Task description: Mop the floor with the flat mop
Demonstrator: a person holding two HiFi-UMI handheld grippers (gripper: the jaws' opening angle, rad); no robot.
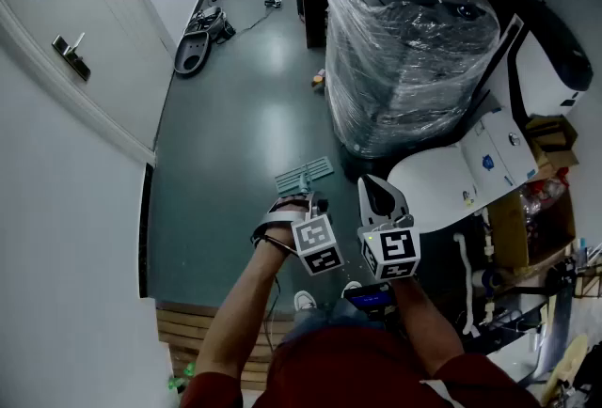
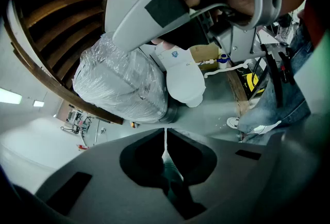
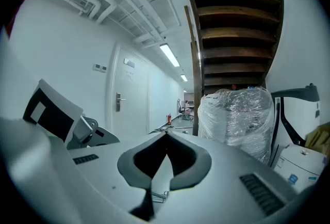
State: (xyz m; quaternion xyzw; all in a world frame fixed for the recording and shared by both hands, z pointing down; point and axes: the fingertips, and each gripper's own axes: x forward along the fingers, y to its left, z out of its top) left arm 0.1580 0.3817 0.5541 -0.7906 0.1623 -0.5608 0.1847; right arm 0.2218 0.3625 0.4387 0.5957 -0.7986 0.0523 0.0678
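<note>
1. Floor [image 1: 235, 115]: dark corridor surface. The open strip ahead is probably the stretch to be mopped.
2. Stretch-wrapped load [image 1: 404, 39]: stands to the right and narrows the lane.
3. Flat mop [image 1: 303, 175]: its head lies flat on the floor just ahead of both grippers, and its handle [image 2: 172, 176] rises toward them, probably ready for a push stroke.
4. Left gripper [image 2: 165, 135]: jaws are pressed together, pinching the grey handle low in their hollow.
5. Right gripper [image 3: 166, 136]: jaw tips meet. A thin dark bar sits low in the gap, but whether it is the handle is unclear.
</note>
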